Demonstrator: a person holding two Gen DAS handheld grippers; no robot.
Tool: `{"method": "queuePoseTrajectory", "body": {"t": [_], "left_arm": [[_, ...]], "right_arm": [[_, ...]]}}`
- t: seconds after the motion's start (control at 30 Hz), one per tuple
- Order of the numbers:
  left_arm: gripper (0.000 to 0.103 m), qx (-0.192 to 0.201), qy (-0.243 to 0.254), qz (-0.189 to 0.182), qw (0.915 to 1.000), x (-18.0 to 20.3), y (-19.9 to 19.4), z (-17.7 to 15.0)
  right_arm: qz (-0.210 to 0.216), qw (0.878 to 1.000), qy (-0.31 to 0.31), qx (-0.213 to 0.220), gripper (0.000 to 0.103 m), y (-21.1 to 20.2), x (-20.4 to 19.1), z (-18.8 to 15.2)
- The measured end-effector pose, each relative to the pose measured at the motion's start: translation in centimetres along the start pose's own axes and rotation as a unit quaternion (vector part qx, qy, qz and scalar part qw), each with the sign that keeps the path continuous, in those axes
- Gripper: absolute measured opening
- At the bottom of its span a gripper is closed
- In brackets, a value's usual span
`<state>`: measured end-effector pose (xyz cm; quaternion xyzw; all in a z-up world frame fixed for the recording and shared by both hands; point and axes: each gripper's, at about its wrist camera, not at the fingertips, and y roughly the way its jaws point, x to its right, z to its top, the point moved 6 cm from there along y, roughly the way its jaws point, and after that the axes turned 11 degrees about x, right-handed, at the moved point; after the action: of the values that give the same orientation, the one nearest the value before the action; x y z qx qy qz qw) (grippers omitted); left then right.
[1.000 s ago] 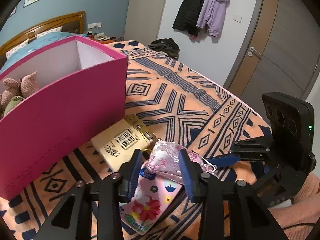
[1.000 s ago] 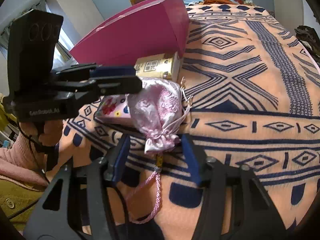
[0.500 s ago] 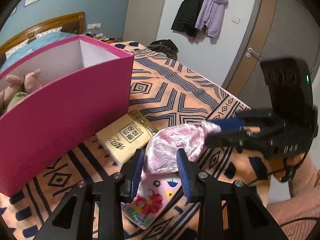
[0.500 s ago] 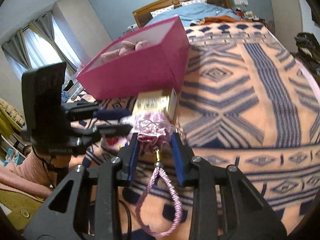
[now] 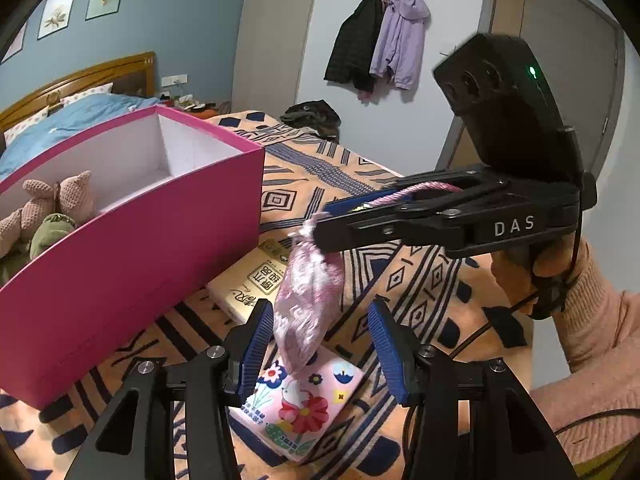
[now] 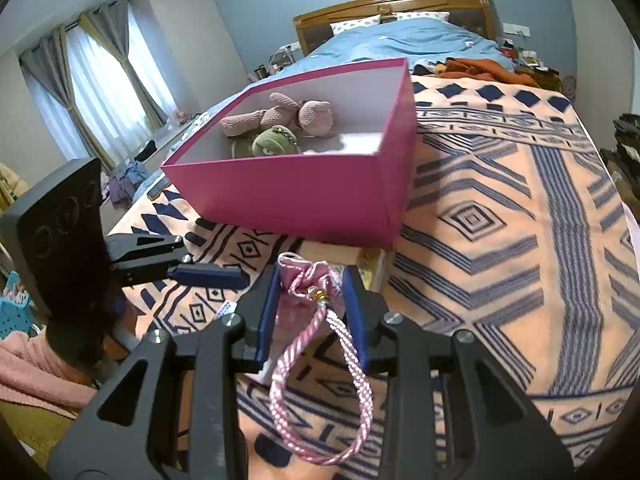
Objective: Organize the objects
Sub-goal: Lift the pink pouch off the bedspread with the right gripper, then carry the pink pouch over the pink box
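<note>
My right gripper (image 6: 308, 300) is shut on the neck of a pink satin drawstring pouch (image 6: 306, 284); its braided cord (image 6: 320, 380) hangs loose. In the left wrist view the pouch (image 5: 308, 304) dangles from the right gripper (image 5: 324, 220) above the bed. My left gripper (image 5: 316, 344) is open, its pads either side of the pouch's lower end without gripping it. Below lie a flowered pink packet (image 5: 300, 400) and a gold tissue pack (image 5: 256, 276). The pink box (image 6: 304, 192) holds a pink knitted toy (image 6: 288, 114) and a green toy (image 6: 274, 140).
The patterned orange and blue blanket (image 6: 500, 220) covers the bed. The pink box (image 5: 132, 240) stands just left of the pouch. Coats (image 5: 380, 36) hang on the wall by a door. A blue duvet (image 6: 400, 44) lies beyond the box.
My right gripper closed on the pouch's neck and lifted it off the bed. My left gripper let go of the pouch and opened wide.
</note>
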<state>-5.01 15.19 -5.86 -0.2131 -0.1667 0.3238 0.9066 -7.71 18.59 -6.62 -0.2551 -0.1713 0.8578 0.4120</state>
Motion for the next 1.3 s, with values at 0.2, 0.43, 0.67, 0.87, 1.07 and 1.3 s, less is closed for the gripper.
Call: {"method": "queuePoseTrajectory", "body": {"t": [0.2,0.43,0.67,0.87,1.07,1.3], "left_arm": [[0.031,-0.024,-0.030,0.027,0.9989,-1.5,1.9,-0.6],[0.026,-0.022,-0.077,0.022,0.9965,-3.3,1.8,-1.0],[0.026,-0.026,-0.086,0.025,0.9957,-3.6,2.0,-0.9],[0.026,-0.030,-0.086,0.030,0.9954,-3.4,2.1,-1.1],[0.023,-0.032,-0.088,0.029,0.9952,-3.4,1.9,-1.3],[0.022,-0.012,-0.070,0.026,0.9971,-2.2,0.3,0.1]], "right_arm": [[0.012,1.000,0.003,-0.004,0.038,1.4,-0.9,1.2],[0.032,0.995,0.032,0.090,0.064,-2.2,0.3,3.1],[0.035,0.997,0.061,0.026,0.062,1.2,1.8,-0.4],[0.047,0.997,0.059,0.007,0.048,3.2,1.2,-1.3],[0.048,0.997,0.058,0.000,0.036,3.4,0.9,-2.0],[0.053,0.997,0.049,0.020,0.019,2.1,0.0,-1.2]]}}
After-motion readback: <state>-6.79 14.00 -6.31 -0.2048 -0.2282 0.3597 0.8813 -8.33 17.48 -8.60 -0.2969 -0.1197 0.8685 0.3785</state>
